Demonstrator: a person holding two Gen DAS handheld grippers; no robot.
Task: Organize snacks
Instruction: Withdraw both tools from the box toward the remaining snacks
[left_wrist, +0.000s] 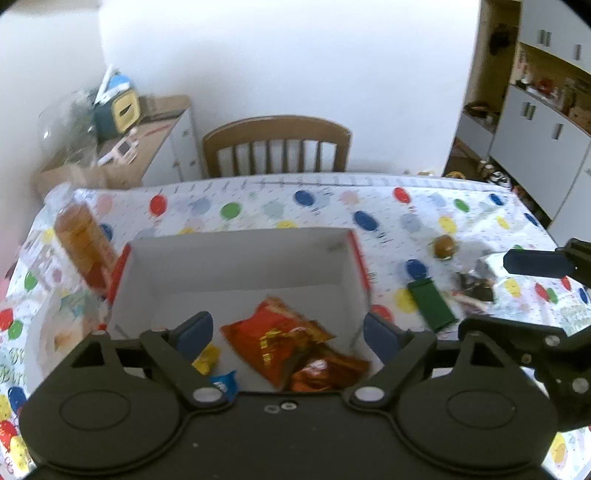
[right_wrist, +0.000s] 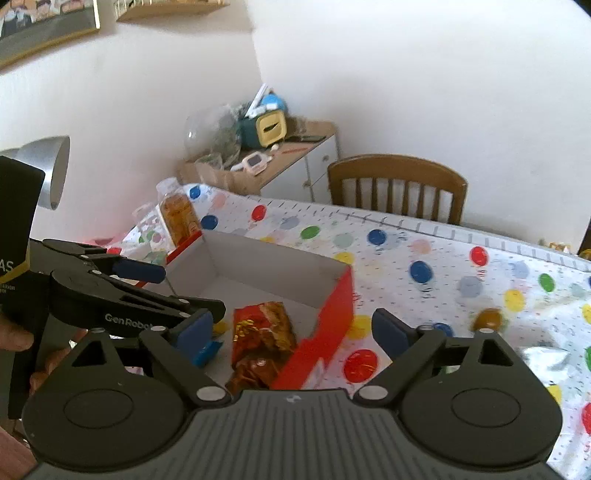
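A white box with red outer walls (left_wrist: 360, 258) stands on the balloon-print tablecloth. Inside lie a red snack packet (left_wrist: 273, 339), an orange foil packet (left_wrist: 325, 373), a yellow sweet (left_wrist: 207, 360) and a blue wrapper (left_wrist: 226, 384). My left gripper (left_wrist: 288, 334) hovers open over them, holding nothing. My right gripper (right_wrist: 291, 332) is open and empty too, above the box's red right wall (right_wrist: 328, 325). On the cloth right of the box lie a green packet (left_wrist: 432, 306), a round brown chocolate (left_wrist: 445, 246), a dark wrapper (left_wrist: 474, 288) and a silver packet (left_wrist: 487, 264).
A bottle of orange drink (left_wrist: 81, 240) stands against the box's left side. A wooden chair (left_wrist: 277, 147) is pushed in at the table's far edge. A cluttered sideboard (left_wrist: 122, 147) stands at back left. A hand (right_wrist: 14, 339) holds the left tool, near a grey lamp (right_wrist: 48, 166).
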